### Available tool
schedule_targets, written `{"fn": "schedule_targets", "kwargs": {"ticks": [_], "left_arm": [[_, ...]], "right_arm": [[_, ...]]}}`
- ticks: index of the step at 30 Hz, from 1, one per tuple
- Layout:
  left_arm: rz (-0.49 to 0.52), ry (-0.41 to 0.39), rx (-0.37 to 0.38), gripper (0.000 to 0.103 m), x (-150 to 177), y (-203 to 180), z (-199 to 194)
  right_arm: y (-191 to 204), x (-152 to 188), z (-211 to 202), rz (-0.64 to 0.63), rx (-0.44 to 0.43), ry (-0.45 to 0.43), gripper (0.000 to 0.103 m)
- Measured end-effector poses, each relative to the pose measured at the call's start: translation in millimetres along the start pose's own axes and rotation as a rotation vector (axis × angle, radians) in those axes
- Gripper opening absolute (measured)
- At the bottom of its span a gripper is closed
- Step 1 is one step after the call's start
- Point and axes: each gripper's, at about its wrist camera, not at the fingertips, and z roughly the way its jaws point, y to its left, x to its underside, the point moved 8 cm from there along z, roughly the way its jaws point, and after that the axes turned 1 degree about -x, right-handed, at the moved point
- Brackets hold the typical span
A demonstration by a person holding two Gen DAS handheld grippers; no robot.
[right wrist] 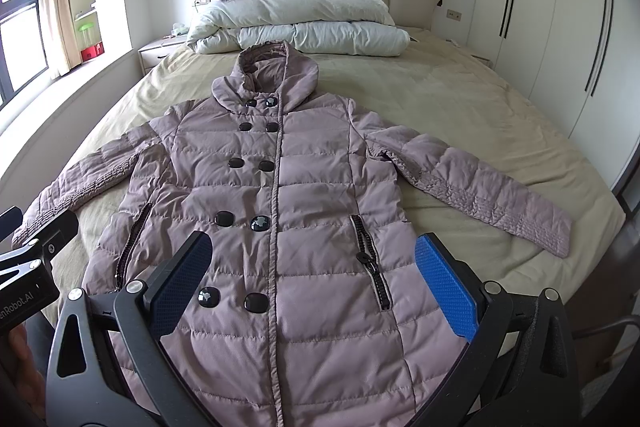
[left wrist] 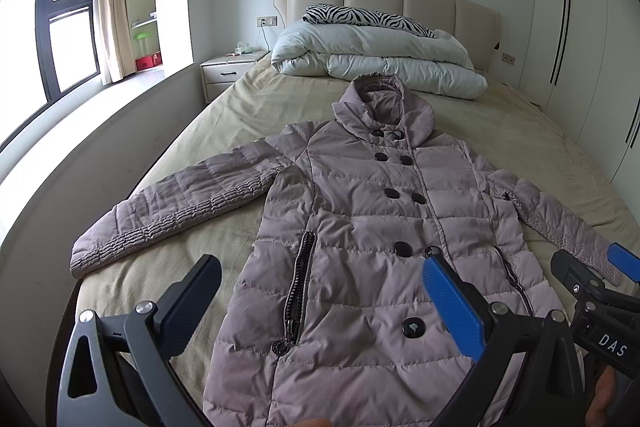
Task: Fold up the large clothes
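A mauve quilted hooded coat [left wrist: 360, 211] lies flat, front up and buttoned, on the bed, sleeves spread to both sides; it also shows in the right wrist view [right wrist: 280, 195]. My left gripper [left wrist: 320, 303] is open and empty, hovering above the coat's lower left part near the zip pocket. My right gripper [right wrist: 312, 279] is open and empty above the coat's lower right part; it also shows at the right edge of the left wrist view [left wrist: 592, 267]. The left sleeve [left wrist: 168, 211] and right sleeve [right wrist: 480, 187] lie stretched outward.
The bed has a beige sheet [right wrist: 460, 99]. A folded white duvet [left wrist: 380, 59] with a zebra-print pillow [left wrist: 360, 17] sits by the headboard. A nightstand [left wrist: 228, 67] and window stand to the left, wardrobes [right wrist: 560, 7] to the right.
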Motion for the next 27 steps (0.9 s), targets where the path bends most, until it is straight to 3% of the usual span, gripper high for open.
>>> {"fn": "schedule_targets", "kwargs": {"ticks": [13, 18, 19, 22, 27], "left_arm": [[0.002, -0.004, 0.013, 0.103, 14, -2, 2], [0.019, 0.043, 0.046, 0.103, 30, -17, 23], [0.021, 0.069, 0.06, 0.103, 55, -27, 34], [-0.011, 0.168, 0.143, 0.103, 75, -35, 56], [-0.077, 0.21, 0.274, 0.103, 73, -40, 69]], "right_arm": [[1, 3, 4, 0.006, -0.007, 0.007, 0.103], [-6, 14, 16, 0.091, -0.104, 0.034, 0.103], [-12, 14, 20, 0.121, -0.132, 0.042, 0.103], [-50, 14, 31, 0.229, -0.195, 0.052, 0.103], [-175, 28, 61, 0.543, -0.231, 0.046, 0.103]]}}
